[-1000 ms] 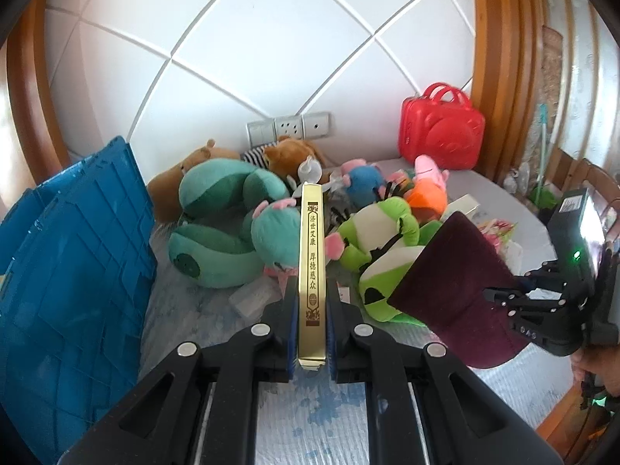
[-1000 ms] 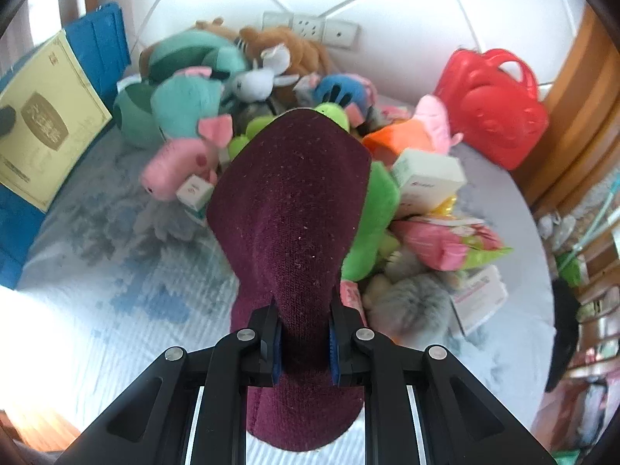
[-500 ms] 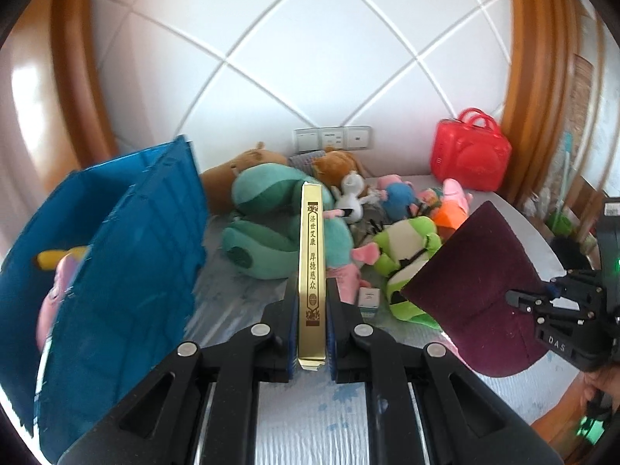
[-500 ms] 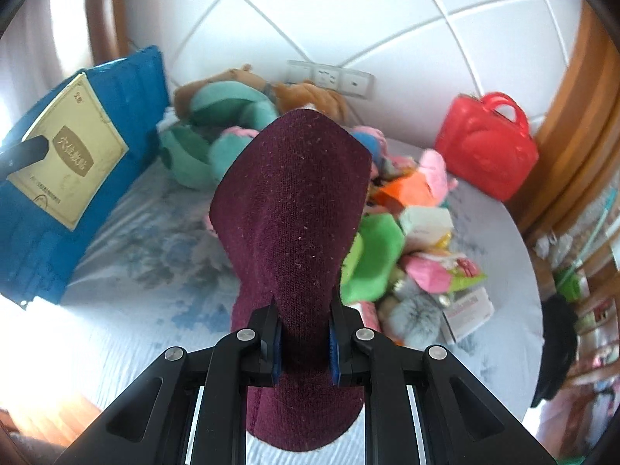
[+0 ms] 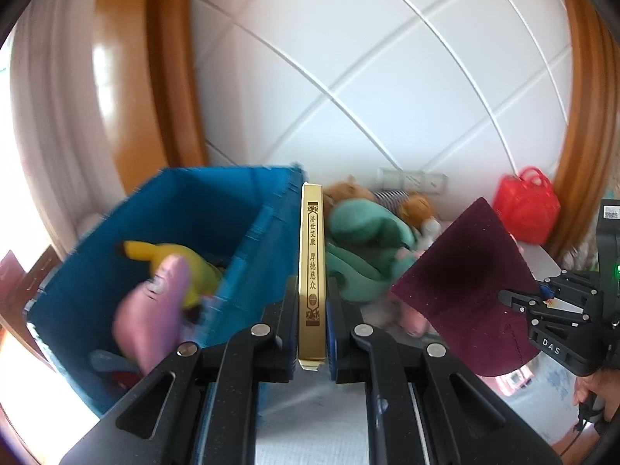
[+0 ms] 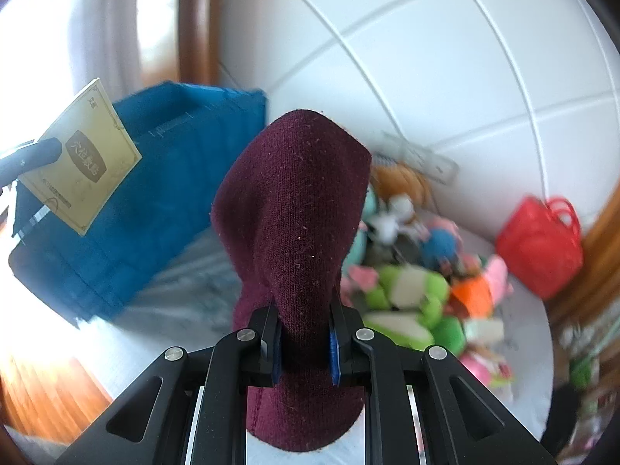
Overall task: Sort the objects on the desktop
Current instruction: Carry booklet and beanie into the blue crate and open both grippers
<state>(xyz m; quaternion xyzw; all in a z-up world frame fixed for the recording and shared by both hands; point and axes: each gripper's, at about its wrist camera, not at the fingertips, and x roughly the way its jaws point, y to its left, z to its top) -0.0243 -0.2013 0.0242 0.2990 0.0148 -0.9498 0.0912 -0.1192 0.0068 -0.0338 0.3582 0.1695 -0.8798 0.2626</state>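
Two claws are seen, each closed on one thing. The left claw (image 5: pixel 312 343) is clamped on a thin gold box (image 5: pixel 311 271), which is held edge-on between the jaws, upright, with its lower end just below the pads and most of its length standing out ahead of the fingertips. In the right wrist view the same gold box (image 6: pixel 79 162) is shown by its broad printed face, raised in front of the blue crate (image 6: pixel 155 193) at the left. From the left wrist view the blue crate (image 5: pixel 186 240) is found just left of the box, with its open top turned toward the camera; a yellow plush toy (image 5: pixel 166 259) and a pink plush toy (image 5: pixel 155 310) are seen inside it, both blurred.

The right claw (image 6: pixel 304 343) is closed on a dark red knitted hat (image 6: pixel 298 232), which is pinched near its lower part, so that the crown rises ahead of the fingers and the hem hangs below them. In the left wrist view the hat (image 5: pixel 465 283) is held up in the air to the right of the gold box, gripped by the right claw (image 5: pixel 515 302) from the right side.

Behind both things, a heap of plush toys (image 6: pixel 418 290) is spread on the table (image 6: pixel 519 329), and a red bag (image 6: pixel 538 248) is set by the wall.
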